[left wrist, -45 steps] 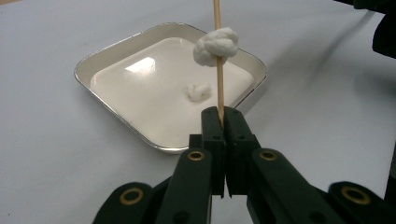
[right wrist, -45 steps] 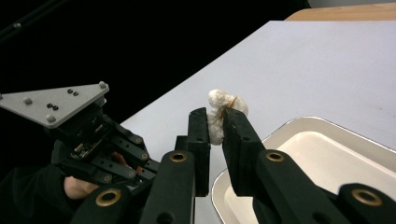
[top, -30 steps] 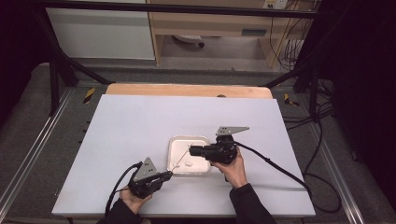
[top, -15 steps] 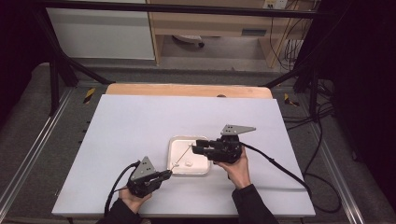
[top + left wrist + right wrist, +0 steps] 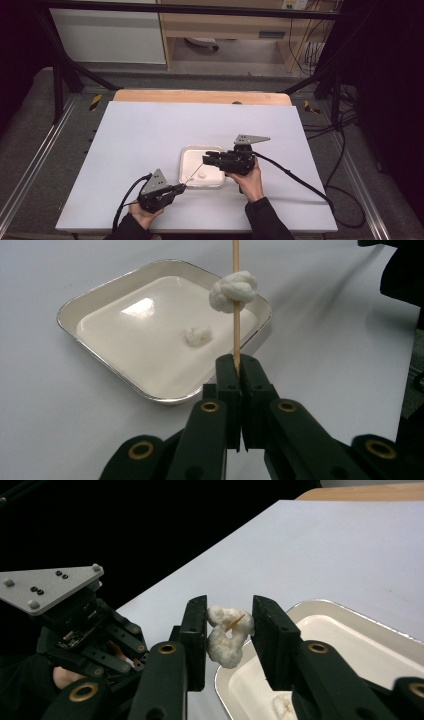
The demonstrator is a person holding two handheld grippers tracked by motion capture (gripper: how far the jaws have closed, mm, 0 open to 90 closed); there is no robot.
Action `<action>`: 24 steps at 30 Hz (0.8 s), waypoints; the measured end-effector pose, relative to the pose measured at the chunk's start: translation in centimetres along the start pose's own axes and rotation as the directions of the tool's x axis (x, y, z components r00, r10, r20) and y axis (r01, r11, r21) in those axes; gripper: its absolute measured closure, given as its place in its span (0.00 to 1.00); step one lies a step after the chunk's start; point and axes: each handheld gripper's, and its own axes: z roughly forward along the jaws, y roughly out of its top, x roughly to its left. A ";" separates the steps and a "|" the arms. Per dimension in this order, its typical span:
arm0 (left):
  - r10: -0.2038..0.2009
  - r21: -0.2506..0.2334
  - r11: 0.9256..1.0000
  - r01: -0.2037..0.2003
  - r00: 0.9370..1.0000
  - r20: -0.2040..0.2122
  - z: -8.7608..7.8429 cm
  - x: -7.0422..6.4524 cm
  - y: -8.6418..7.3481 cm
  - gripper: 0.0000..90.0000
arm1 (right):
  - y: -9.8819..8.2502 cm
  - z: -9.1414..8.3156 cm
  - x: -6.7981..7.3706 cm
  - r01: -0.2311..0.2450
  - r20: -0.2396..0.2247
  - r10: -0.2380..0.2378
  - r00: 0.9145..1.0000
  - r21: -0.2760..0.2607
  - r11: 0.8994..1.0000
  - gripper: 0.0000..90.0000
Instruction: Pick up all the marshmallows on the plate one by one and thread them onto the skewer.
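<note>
Left gripper view: the shallow white metal tray holds one small white dough lump near its middle, and my left gripper is clenched on a thin wooden skewer that runs out over the tray's near rim. A second, knobbly white dough piece is threaded on that skewer above the tray's edge. My right gripper has just been closing, its pads pressing this piece from both sides.
</note>
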 end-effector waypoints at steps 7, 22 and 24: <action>-0.001 0.014 1.000 0.001 1.000 -0.003 0.2 -0.1 -0.1 0.98 | -0.7 0.7 0.1 -0.026 -0.015 0.026 1.000 0.017 1.000 0.82; -0.025 0.012 1.000 0.025 1.000 -0.004 0.6 -0.2 0.0 0.98 | -2.9 3.1 0.4 -0.039 -0.058 0.045 0.997 0.102 0.994 0.75; -0.026 0.010 1.000 0.026 1.000 -0.007 0.4 -0.1 0.0 0.98 | -2.7 2.8 0.5 -0.021 -0.042 0.024 0.999 0.091 0.996 0.67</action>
